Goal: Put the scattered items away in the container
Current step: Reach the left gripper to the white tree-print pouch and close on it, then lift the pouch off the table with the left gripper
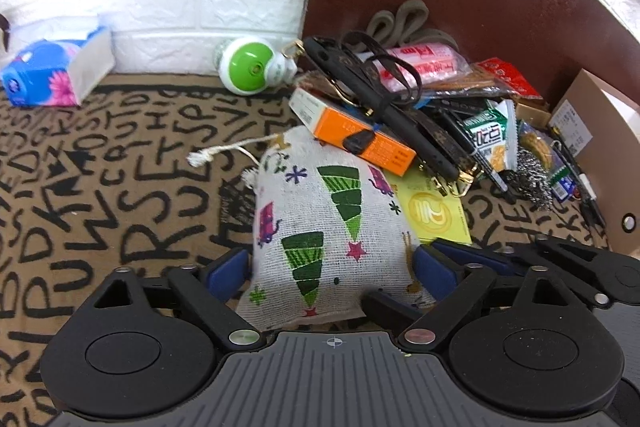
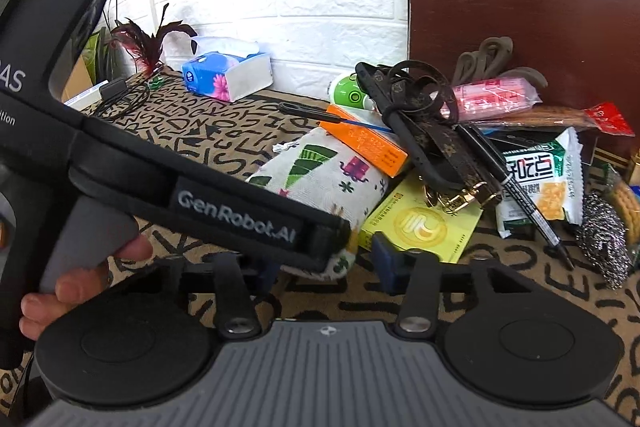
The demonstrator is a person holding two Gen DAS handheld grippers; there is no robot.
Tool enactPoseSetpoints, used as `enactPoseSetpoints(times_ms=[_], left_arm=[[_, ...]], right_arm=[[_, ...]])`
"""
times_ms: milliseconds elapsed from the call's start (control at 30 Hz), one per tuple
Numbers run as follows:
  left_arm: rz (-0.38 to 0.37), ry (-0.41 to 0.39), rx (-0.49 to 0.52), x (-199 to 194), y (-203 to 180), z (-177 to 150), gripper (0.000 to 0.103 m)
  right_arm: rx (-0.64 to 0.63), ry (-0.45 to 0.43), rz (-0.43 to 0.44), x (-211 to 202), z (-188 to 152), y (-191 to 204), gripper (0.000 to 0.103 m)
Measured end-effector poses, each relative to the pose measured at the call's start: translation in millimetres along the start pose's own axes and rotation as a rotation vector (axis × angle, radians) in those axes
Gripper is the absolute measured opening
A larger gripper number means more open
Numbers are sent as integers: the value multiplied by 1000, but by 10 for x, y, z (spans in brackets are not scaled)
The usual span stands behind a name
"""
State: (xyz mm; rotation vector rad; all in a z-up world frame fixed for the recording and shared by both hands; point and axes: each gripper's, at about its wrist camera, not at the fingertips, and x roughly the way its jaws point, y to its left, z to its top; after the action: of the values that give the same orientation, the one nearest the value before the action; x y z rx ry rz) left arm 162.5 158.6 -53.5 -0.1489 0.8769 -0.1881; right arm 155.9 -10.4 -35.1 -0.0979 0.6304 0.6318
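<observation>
From the left wrist, the left tongs (image 1: 334,267) pinch the near end of the printed cloth pouch (image 1: 320,223), which lies on the lettered surface (image 1: 100,187) with its far end against the orange box (image 1: 360,139) in the pile. The cardboard container (image 1: 592,131) stands far right.

From the right wrist, the right tongs (image 2: 324,267) hang spread and empty just beside the pouch. The pickup seems in hand; next comes lifting and carrying rightward to the container.
</observation>
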Motion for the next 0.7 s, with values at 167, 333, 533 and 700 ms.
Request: enactPoseSetpoints(times_ms=[167, 333, 533, 700], left_arm=[[-8, -3, 6, -40, -26, -24, 71], [7, -4, 36, -145, -191, -56, 63], [-27, 9, 24, -313, -445, -126, 60], [-82, 24, 24, -429, -769, -290, 60]], right_arm=[[-10, 3, 2, -10, -17, -4, 32], [-34, 4, -15, -143, -55, 25, 29], [-36, -2, -17, -470, -161, -29, 29], [-35, 4, -29, -867, -348, -127, 28]])
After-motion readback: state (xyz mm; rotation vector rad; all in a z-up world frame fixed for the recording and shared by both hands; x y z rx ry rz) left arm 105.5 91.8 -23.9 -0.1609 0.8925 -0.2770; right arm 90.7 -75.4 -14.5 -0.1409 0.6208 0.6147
